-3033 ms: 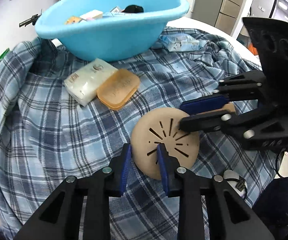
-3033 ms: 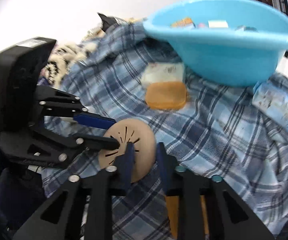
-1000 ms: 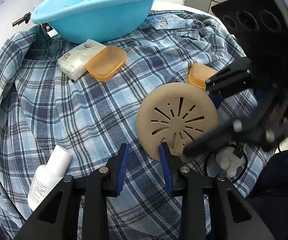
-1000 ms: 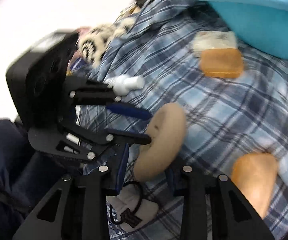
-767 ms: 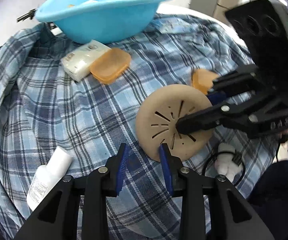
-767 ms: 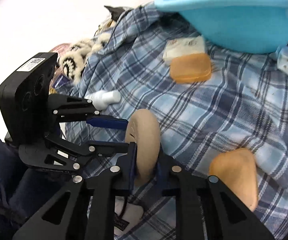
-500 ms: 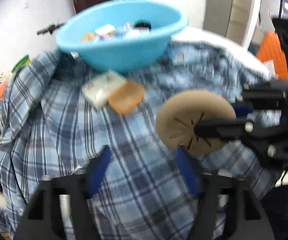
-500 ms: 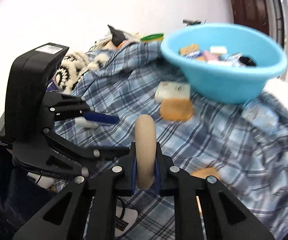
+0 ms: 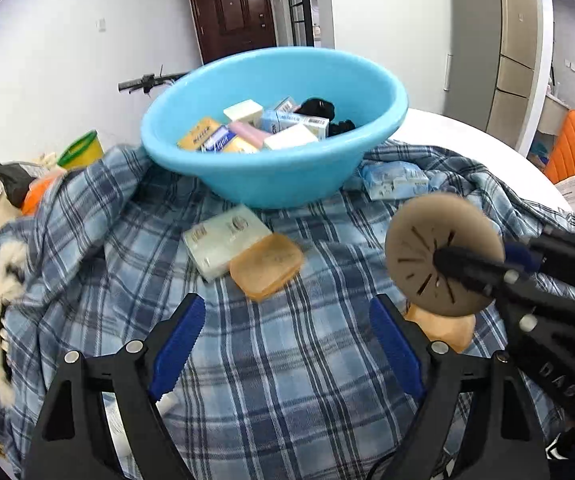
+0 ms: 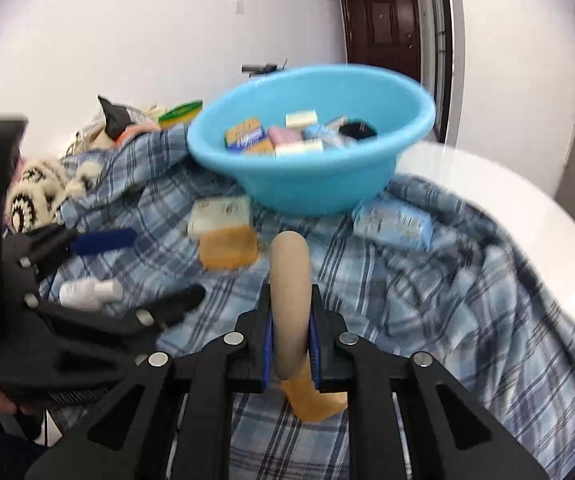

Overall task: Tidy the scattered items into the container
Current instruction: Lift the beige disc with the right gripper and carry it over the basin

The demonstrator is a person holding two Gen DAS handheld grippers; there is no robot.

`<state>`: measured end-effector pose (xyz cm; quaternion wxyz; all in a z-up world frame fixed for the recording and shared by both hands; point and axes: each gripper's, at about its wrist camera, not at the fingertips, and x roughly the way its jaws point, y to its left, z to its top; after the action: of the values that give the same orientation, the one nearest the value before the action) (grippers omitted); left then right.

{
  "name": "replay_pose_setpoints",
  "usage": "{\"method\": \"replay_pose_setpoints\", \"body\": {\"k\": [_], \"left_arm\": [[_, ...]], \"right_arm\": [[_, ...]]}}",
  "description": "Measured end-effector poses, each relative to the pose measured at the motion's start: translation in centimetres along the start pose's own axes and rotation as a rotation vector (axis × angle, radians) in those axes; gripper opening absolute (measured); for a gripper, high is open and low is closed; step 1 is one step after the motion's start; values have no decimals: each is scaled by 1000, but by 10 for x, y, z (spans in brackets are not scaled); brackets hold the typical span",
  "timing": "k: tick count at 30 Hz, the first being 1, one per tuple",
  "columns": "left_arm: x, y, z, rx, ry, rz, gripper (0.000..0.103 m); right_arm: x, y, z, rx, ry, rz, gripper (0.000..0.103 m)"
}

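Filling the basin (image 9: 271,184) is partway done: your right gripper (image 10: 290,354) clamps the disc (image 9: 443,254), your left gripper (image 9: 287,344) is opening empty, and soap boxes (image 9: 225,240) remain.

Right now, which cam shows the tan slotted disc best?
Left wrist: the tan slotted disc faces the lens, slots visible, pinched by the right gripper. Right wrist shows it only edge-on between the pads.

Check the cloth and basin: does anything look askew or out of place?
Nothing damaged or spilled. The blue basin sits tilted on the rumpled plaid cloth; the right claw holds the slotted tan disc on edge.
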<state>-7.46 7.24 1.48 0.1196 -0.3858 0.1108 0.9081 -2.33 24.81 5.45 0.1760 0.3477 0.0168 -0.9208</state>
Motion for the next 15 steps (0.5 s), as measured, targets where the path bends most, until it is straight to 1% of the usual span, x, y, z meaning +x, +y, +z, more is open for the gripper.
{"method": "replay_pose_setpoints", "body": {"k": [2, 4, 6, 9, 13, 15], "left_arm": [[-3, 5, 7, -19, -24, 3, 86], [-10, 14, 18, -59, -51, -10, 86], [-15, 22, 31, -93, -83, -24, 86], [-22, 34, 58, -108, -123, -25, 86], [-26, 46, 95, -119, -188, -29, 86], [-31, 55, 113, -166, -233, -43, 86]], "right_arm": [[-9, -1, 12, -13, -25, -18, 13], [-19, -3, 27, -33, -58, -36, 13], [-29, -5, 47, -60, -111, -62, 13], [-36, -5, 81, -101, -175, -98, 13], [-34, -15, 121, -89, -225, -98, 14], [-29, -20, 137, -69, -238, -93, 14]]}}
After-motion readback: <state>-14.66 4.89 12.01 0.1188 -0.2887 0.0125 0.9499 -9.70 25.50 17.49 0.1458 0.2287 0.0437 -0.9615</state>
